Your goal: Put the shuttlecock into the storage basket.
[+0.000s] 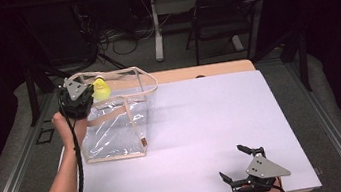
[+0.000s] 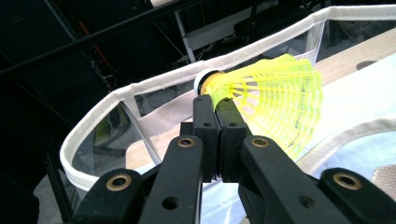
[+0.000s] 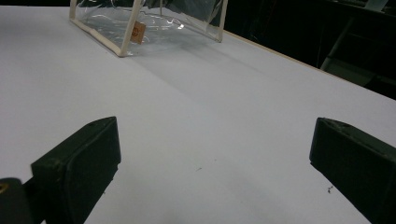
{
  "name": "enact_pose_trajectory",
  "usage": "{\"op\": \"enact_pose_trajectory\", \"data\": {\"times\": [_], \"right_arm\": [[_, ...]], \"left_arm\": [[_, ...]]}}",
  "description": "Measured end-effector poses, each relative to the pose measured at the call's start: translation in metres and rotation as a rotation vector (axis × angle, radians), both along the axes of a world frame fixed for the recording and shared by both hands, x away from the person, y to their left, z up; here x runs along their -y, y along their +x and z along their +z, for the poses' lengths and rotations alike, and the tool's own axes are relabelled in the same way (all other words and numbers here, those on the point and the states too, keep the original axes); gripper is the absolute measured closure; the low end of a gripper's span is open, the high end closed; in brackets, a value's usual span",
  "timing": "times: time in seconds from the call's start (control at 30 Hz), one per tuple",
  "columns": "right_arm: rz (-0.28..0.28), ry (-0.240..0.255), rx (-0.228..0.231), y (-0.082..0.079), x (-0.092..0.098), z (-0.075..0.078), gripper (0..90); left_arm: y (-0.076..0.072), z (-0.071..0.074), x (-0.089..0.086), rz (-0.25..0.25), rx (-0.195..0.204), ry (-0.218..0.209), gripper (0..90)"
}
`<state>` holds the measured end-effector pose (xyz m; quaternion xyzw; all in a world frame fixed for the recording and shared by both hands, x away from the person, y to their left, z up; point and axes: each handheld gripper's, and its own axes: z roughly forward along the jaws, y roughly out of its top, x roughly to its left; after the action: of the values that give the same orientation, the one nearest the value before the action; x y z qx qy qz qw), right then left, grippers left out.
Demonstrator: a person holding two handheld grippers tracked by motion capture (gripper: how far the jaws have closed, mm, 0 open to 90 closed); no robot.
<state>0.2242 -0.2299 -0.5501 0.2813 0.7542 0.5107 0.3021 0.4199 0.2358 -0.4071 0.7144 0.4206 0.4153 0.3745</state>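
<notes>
High view: left tongs (image 1: 93, 93) pinch yellow shuttlecock (image 1: 101, 89) over clear bag (image 1: 112, 129); right tongs (image 1: 234, 163) spread.

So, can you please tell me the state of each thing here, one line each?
Left gripper: shut on shuttlecock.
Right gripper: open, holding nothing, low over the table.
Shuttlecock: held above the bag's opening.
Clear bag: upright, top open.

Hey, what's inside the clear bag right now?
The bag looks empty through its clear walls. The shuttlecock is above its opening, pinched in the left gripper. Glare hides part of the bottom.
</notes>
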Motion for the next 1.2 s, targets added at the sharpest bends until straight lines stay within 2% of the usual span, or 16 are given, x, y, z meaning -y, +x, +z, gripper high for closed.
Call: {"op": "enact_pose_trajectory", "data": {"times": [0.43, 0.73, 0.8, 0.97, 1.1, 1.2], "right_arm": [[0.004, 0.003, -0.001, 0.000, 0.000, 0.000, 1.5], [0.004, 0.000, 0.001, -0.001, 0.000, 0.000, 1.5], [0.005, 0.000, 0.000, -0.001, 0.000, 0.000, 1.4], [0.005, 0.002, 0.000, 0.000, 0.000, 0.000, 1.5], [0.005, -0.002, 0.003, -0.001, 0.000, 0.000, 1.5], [0.005, 0.001, 0.004, -0.001, 0.000, 0.000, 1.5]], "left_arm": [[0.009, -0.002, 0.002, 0.029, -0.065, 0.002, 88.6], [0.011, -0.003, 0.004, 0.028, -0.083, 0.012, 86.6], [0.011, -0.003, 0.004, 0.026, -0.084, 0.010, 83.5], [0.006, 0.000, 0.005, 0.005, -0.056, -0.014, 61.3], [-0.001, 0.002, 0.006, -0.019, -0.055, -0.020, 42.9], [-0.009, 0.002, 0.007, -0.036, -0.043, -0.035, 32.9]]}}
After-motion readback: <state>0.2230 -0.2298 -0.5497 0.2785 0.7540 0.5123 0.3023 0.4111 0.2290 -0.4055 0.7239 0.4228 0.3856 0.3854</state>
